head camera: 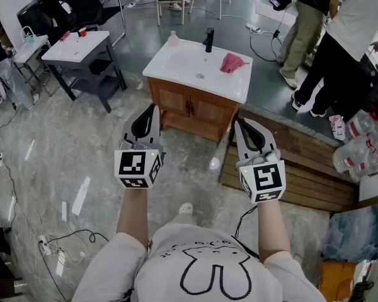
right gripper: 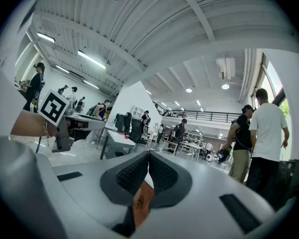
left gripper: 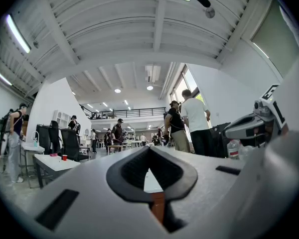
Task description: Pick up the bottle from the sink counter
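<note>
A small pink bottle [head camera: 173,39] stands on the far left corner of the white sink counter [head camera: 176,61], which tops a wooden cabinet [head camera: 192,109]. A black tap [head camera: 208,39] and a pink cloth [head camera: 232,62] share the counter. Both grippers are held side by side in front of the cabinet, well short of the bottle. My left gripper [head camera: 154,108] [left gripper: 149,151] is shut with nothing in it. My right gripper [head camera: 239,123] [right gripper: 148,156] is also shut and empty. Between the jaws of each gripper view only a strip of cabinet shows; the bottle is hidden there.
A grey table [head camera: 82,49] with a red cup stands at the left, with black chairs behind it. Two people [head camera: 340,36] stand at the upper right. A wooden platform [head camera: 296,168] lies right of the cabinet, plastic water bottles [head camera: 359,143] beside it. Cables run over the floor at the left.
</note>
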The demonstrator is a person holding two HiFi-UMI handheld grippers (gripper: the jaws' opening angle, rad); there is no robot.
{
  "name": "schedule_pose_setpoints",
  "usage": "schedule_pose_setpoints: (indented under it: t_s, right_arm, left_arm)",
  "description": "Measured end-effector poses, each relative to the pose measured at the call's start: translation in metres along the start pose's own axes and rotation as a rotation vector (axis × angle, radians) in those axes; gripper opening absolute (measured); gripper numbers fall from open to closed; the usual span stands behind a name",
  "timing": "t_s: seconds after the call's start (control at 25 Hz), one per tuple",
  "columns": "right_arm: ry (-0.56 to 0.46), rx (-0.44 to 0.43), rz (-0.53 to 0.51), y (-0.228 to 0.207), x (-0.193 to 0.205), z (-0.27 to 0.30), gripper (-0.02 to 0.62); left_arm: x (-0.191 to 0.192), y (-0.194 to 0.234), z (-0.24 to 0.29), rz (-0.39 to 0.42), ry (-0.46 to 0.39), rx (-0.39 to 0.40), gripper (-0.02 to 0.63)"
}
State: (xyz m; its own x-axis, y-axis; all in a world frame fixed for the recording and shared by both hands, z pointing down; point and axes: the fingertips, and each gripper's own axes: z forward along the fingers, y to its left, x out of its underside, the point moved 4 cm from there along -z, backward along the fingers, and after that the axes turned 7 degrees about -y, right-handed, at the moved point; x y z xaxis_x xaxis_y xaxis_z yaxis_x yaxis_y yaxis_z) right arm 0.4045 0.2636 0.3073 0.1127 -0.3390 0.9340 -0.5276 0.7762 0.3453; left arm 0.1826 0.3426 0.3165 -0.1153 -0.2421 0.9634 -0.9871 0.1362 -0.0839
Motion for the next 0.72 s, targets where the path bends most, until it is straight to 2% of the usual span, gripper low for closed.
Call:
schedule_pose_setpoints:
  t_s: [0.28,0.56,0.72]
  right_arm:
    - [-0.012,-0.003,-0.003,-0.012,0.007,0.065,0.028]
    - [-0.071,0.082,0.045,-0.040,-0.007,0.113,0.029]
    - [-0.078,0.097,0.057,-0.043,-0.002,0.123,0.029]
  left_arm:
    - [0.014,0.033,0.048,0.033,-0.003,0.012,0.008]
    - [0.005,0.072,0.086,0.073,-0.040,0.009,0.009]
    - [0.006,0.079,0.093,0.101,-0.037,0.016,0.008]
